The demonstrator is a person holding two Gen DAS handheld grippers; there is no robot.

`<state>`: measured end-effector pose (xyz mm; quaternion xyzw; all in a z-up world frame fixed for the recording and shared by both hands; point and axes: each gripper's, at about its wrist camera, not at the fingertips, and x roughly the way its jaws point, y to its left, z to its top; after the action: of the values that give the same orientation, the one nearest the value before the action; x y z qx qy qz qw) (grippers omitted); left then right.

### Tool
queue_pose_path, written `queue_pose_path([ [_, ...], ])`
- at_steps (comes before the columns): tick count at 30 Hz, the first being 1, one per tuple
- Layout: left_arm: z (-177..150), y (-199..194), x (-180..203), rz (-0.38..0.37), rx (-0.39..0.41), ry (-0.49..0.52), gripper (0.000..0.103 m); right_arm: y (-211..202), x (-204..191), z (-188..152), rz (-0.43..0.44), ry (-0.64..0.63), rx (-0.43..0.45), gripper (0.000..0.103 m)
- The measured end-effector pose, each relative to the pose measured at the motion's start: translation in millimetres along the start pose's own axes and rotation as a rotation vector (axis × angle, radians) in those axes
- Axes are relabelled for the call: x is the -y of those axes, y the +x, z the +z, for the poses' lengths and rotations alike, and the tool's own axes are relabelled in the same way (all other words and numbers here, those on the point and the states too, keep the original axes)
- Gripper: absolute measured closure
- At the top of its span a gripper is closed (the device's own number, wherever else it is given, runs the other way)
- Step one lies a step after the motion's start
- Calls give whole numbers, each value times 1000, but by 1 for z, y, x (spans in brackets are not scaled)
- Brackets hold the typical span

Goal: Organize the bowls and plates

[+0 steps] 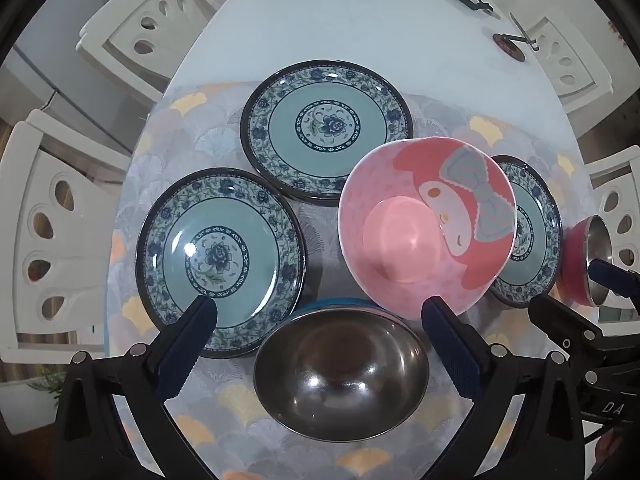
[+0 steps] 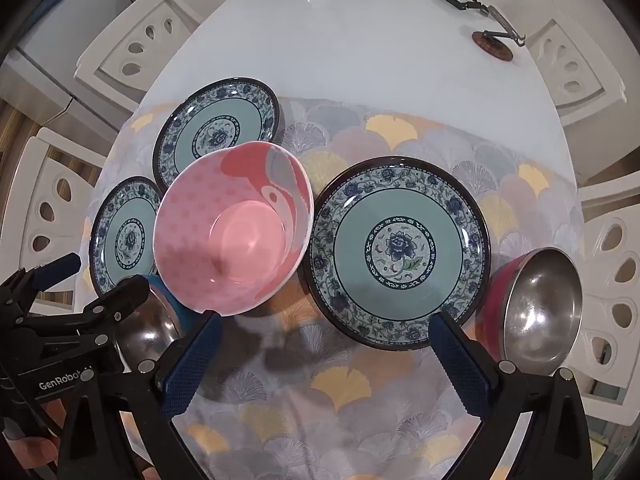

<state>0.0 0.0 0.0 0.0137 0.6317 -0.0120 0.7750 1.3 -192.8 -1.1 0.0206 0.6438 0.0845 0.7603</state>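
A white oval bench [image 1: 360,40] stood among white chairs [image 1: 52,216] with teardrop cut-outs in their backs, its near half covered by a cloth [image 2: 340,392] printed with grey, yellow and peach fan shapes. Three round teal plates lay flat on the cloth, each glossy, dark-rimmed and ringed with blue flower bands around a central bloom. The left plate [image 1: 220,262] and the far plate [image 1: 326,130] lay close together, and the right plate [image 2: 396,254] sat apart, beyond the pink bowl [image 1: 426,226]. That bowl, deep and smooth, with a cartoon face and grey bow inside, stood upright, mouth up, between the plates; in the left view it hid part of the right plate. A round steel bowl with a blue outside [image 1: 340,372] sat mouth up at the near edge, just beside the left plate and the pink bowl. A second steel bowl with a red outside [image 2: 538,308] stood at the right plate's right edge.

The left claw [image 1: 320,316] hung over the blue steel bowl, pointing steeply down, its ribbed blue fingers [image 1: 188,344] spread wide and gripping nothing. The right claw [image 2: 326,336] hung likewise over bare cloth between the pink bowl and the right plate, wide open and empty. At the far right of the bench lay a folding stand [image 2: 492,40].
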Motion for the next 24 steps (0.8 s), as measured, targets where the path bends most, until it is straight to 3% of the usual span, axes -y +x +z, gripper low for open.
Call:
queue_pose_path([
  [24,-6,-6,0,-16,-19,-32,1,-8,5,-6,43,30,10,2],
])
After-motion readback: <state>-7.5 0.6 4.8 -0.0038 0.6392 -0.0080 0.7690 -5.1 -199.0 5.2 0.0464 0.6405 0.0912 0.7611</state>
